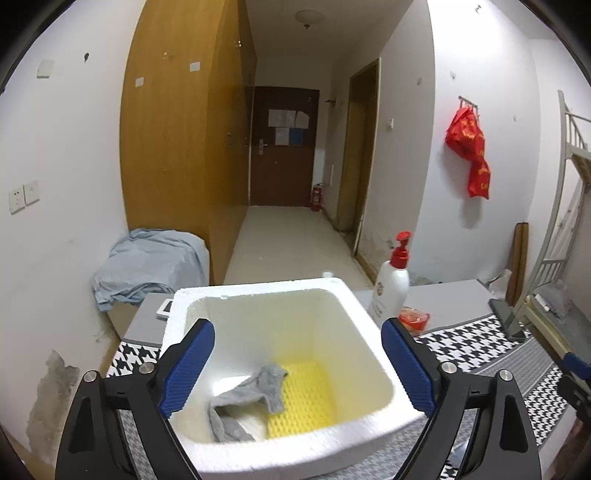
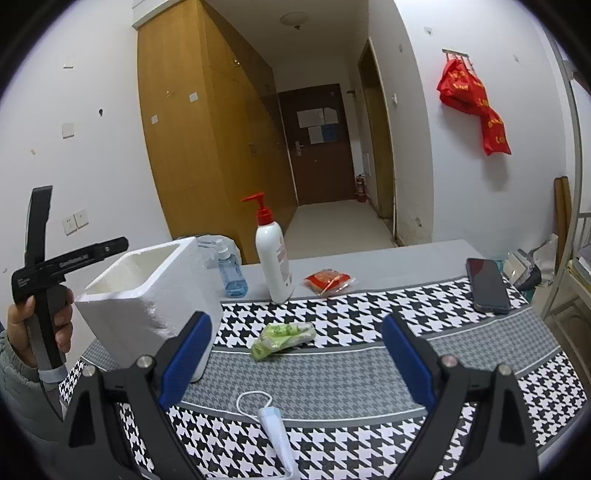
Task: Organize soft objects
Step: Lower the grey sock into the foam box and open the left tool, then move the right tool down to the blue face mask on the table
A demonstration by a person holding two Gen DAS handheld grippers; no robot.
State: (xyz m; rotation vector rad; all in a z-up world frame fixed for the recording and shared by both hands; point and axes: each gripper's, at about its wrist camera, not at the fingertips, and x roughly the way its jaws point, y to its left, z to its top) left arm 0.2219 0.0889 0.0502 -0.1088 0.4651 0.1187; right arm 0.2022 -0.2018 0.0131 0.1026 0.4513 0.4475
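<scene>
Left tool [image 1: 297,363] hangs released above the white foam box [image 1: 373,328], where a grey sock [image 1: 255,393] lies on a yellow mat [image 1: 306,398]. Right tool [image 2: 297,356], also released, hovers over the houndstooth surface [image 2: 369,369], with a folded mask [image 2: 275,430] just beneath and a green packet [image 2: 282,334] beyond

Indoor light, even and fairly dim, slightly cool; ceiling lamp [image 1: 307,17] looks unlit. Soft shadow below the red bag [image 1: 470,151] on the wall. Inside of the foam box [image 1: 258,295] glows yellowish, mild glare on its rim. Strong fisheye bend in both views: walls and wardrobe [image 2: 192,122] curve, black vignette in corners. Slight softness overall, box edges a bit blurred in left wrist view; houndstooth cloth [image 2: 332,373] sharp in right wrist view.
</scene>
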